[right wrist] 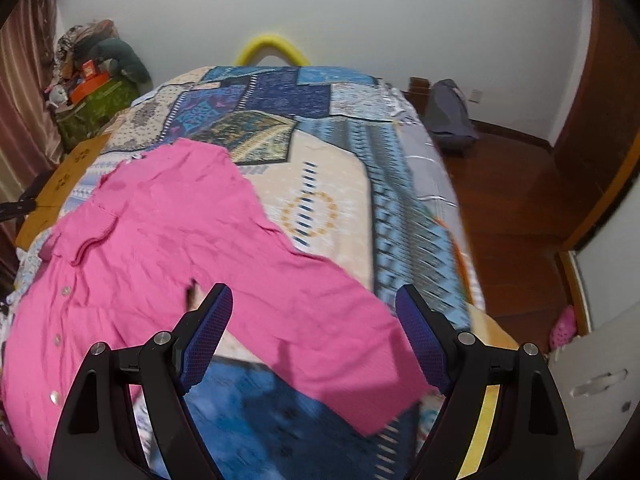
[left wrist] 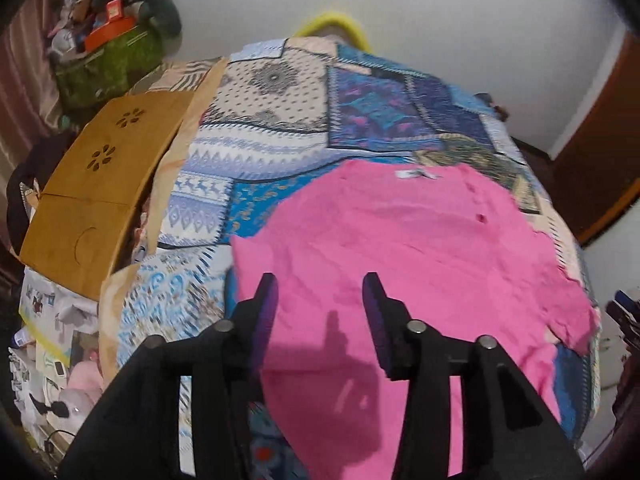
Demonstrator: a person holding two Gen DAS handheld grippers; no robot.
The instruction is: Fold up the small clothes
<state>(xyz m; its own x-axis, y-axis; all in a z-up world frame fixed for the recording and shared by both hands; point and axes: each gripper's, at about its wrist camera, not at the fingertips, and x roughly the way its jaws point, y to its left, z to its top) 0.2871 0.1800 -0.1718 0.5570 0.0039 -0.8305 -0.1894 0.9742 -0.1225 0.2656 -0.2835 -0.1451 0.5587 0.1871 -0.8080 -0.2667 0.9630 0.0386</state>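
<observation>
Pink shirt [right wrist: 168,240] lies spread beneath both parted tongs.

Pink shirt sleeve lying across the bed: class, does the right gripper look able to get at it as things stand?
Probably yes. The right gripper is open above the pink shirt's sleeve, which lies flat on the bedspread with nothing over it.

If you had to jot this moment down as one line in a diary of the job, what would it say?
stage: pink shirt spread on patterned bedspread, unfolded | left gripper: open, empty, above shirt | right gripper: open, empty, over sleeve
</observation>
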